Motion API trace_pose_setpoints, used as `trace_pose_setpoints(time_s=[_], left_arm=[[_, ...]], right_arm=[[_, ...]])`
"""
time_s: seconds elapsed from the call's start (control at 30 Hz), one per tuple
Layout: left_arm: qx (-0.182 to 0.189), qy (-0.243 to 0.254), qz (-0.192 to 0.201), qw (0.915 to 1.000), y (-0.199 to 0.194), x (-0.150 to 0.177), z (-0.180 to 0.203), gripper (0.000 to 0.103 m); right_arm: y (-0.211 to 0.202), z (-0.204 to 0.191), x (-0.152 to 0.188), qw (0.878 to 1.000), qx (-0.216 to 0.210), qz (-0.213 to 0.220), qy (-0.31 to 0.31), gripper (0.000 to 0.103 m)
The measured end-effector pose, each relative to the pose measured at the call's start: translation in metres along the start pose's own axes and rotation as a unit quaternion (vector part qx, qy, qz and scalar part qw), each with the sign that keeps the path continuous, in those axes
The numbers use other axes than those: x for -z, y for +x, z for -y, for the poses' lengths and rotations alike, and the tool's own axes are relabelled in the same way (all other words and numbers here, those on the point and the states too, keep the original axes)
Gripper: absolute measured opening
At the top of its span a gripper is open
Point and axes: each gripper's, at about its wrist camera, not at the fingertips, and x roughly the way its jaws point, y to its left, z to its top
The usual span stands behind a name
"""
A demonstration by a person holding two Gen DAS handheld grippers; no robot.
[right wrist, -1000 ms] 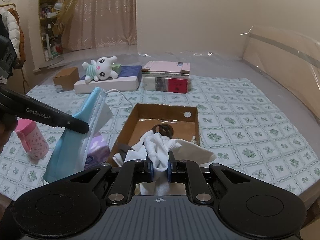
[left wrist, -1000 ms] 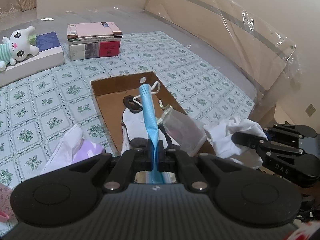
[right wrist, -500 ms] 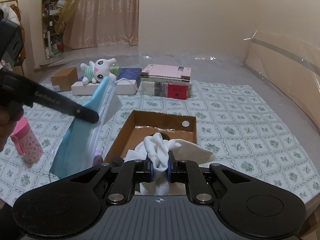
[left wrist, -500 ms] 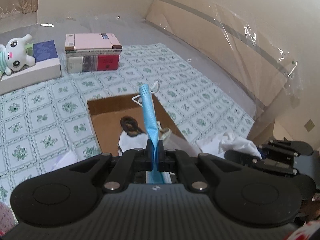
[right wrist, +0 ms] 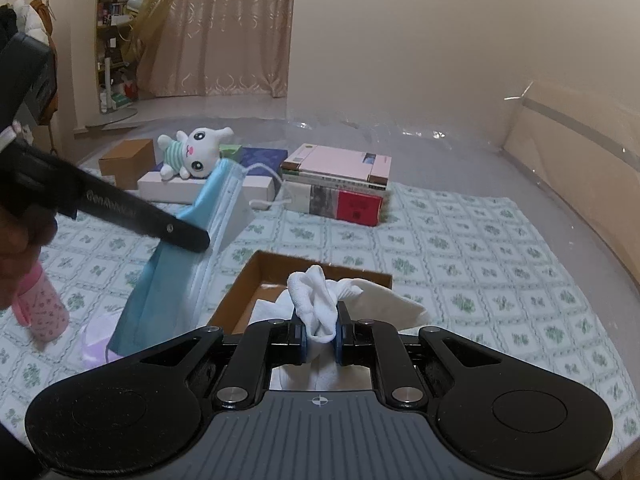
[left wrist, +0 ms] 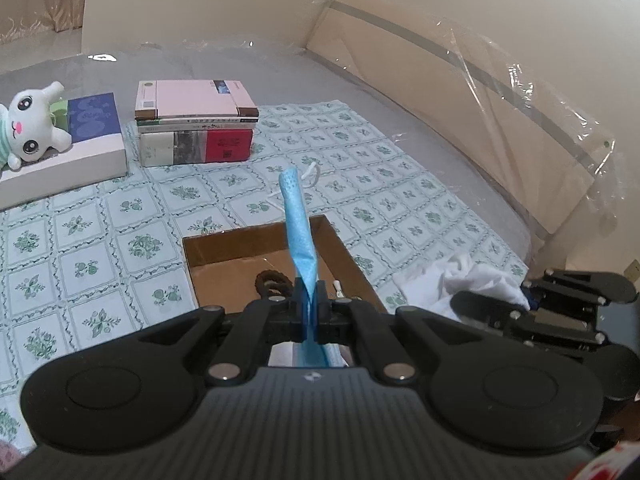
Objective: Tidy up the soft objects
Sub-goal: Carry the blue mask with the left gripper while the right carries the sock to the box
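My left gripper [left wrist: 308, 310] is shut on a blue face mask [left wrist: 298, 236], which stands up edge-on from the jaws; in the right wrist view the same mask [right wrist: 172, 280] hangs flat from that gripper [right wrist: 200, 242] at the left. My right gripper [right wrist: 322, 334] is shut on a bunched white sock [right wrist: 316, 304], also seen as a white sock [left wrist: 472, 280] at the right of the left wrist view. A shallow brown cardboard box [left wrist: 240, 240] lies on the patterned sheet below both grippers, with a dark hair tie [left wrist: 274, 282] inside. The box [right wrist: 304, 264] sits just beyond the sock.
A stack of books [left wrist: 196, 128] and a white plush toy [left wrist: 28, 132] on a flat white box [left wrist: 68, 160] lie farther back. A pink bottle [right wrist: 40, 312], a purple-white bag [right wrist: 100, 344] and a small brown carton [right wrist: 128, 162] sit at the left. A plastic-wrapped headboard [left wrist: 480, 112] bounds the right side.
Both grippers have drawn back from the box with the mask and the sock still held. The box now shows lower and smaller in both views.
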Motion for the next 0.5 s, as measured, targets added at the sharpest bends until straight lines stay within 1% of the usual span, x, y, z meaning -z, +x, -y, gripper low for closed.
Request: trace_pose_setpoints(time_s=[0.13, 0.27, 0.4, 0.5], left_arm=[[-0.002, -0.010, -0.009, 0.9999, 0.026, -0.004, -0.010, 0.002], [-0.002, -0.022, -0.020, 0.9996, 0.055, -0.005, -0.022, 0.002], [-0.010, -0.016, -0.032, 0.9993, 0.082, -0.002, -0.031, 0.002], [-0.011, -0.010, -0.026, 0.9996, 0.099, 0.000, -0.036, 0.002]], right_arm=[[0.025, 0.011, -0.009, 1.000, -0.005, 0.000, -0.004, 0.012], [0.055, 0.024, -0.020, 1.000, -0.011, 0.002, 0.008, 0.012], [0.087, 0.036, -0.026, 0.999, -0.022, -0.009, 0.031, 0.012], [0.111, 0.046, -0.026, 0.997, -0.040, -0.022, 0.061, 0.012]])
